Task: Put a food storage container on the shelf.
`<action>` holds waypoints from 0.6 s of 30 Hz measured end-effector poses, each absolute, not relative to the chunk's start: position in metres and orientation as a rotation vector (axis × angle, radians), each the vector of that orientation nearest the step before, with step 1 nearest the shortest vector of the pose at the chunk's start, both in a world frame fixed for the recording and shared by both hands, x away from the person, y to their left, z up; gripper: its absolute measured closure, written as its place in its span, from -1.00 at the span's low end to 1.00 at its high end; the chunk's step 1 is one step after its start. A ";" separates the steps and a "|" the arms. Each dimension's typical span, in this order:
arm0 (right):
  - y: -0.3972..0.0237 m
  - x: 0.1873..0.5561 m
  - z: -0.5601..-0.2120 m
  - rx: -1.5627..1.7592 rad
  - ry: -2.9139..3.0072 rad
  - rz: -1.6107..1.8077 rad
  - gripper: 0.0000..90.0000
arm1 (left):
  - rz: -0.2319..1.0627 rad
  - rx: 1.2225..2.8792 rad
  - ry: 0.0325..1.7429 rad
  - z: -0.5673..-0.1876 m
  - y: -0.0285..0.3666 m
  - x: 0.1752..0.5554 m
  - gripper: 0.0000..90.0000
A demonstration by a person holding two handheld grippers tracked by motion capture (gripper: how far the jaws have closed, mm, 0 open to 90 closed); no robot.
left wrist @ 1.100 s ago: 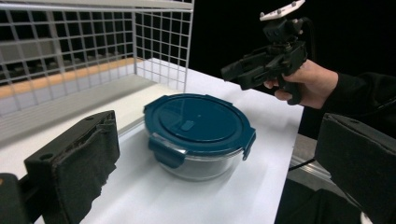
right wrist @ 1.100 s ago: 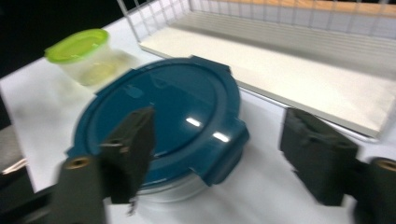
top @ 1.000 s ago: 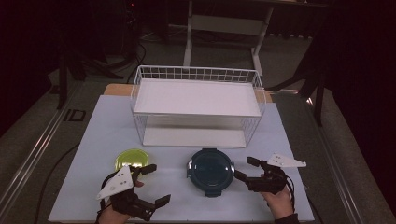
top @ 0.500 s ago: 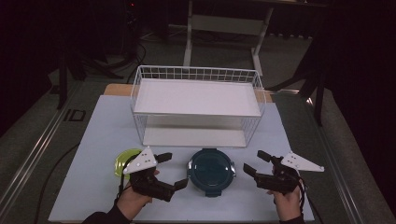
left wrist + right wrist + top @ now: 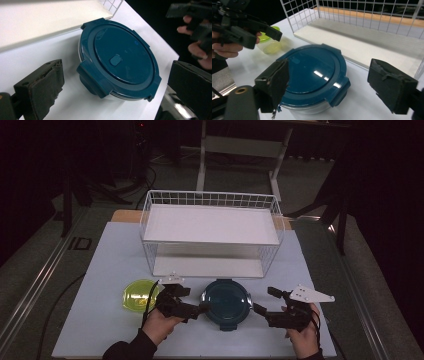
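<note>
A round container with a dark teal clip lid [image 5: 226,300] [image 5: 120,62] [image 5: 314,75] sits on the white table near its front edge. My left gripper [image 5: 196,300] [image 5: 116,86] is open just left of it, its tips close to the lid's rim, and the pads do not touch. My right gripper [image 5: 265,301] [image 5: 333,86] stands open to the right of the container, a short gap away. Its jaws have just been opening again, with nothing gripped. The left gripper [image 5: 244,27] also shows across the lid in the right gripper view.
A small yellow-green lidded tub [image 5: 139,295] [image 5: 268,42] sits left of the teal container, behind the left hand. A white wire basket [image 5: 210,199] with a flat white floor stands across the middle of the table [image 5: 100,270]. Dark floor surrounds the table.
My left gripper has moved right, from in front of the yellow-green tub to the teal container's left rim. The right gripper has stayed in about the same place.
</note>
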State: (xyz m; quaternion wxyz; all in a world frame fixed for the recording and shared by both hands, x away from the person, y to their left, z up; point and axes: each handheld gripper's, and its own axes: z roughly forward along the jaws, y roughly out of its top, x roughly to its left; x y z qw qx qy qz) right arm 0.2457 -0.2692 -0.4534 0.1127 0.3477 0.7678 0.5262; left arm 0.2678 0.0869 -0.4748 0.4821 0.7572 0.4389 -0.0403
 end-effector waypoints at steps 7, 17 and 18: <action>-0.267 0.250 -0.464 1.108 2.292 1.506 -0.77 | -0.211 1.817 1.201 -0.494 0.084 0.281 -0.98; -0.269 0.255 -0.467 1.200 2.302 1.506 -0.67 | -0.354 1.741 1.341 -0.510 0.088 0.290 -0.53; -0.269 0.256 -0.467 1.203 2.300 1.505 -0.66 | -0.376 1.722 1.354 -0.511 0.089 0.291 -0.47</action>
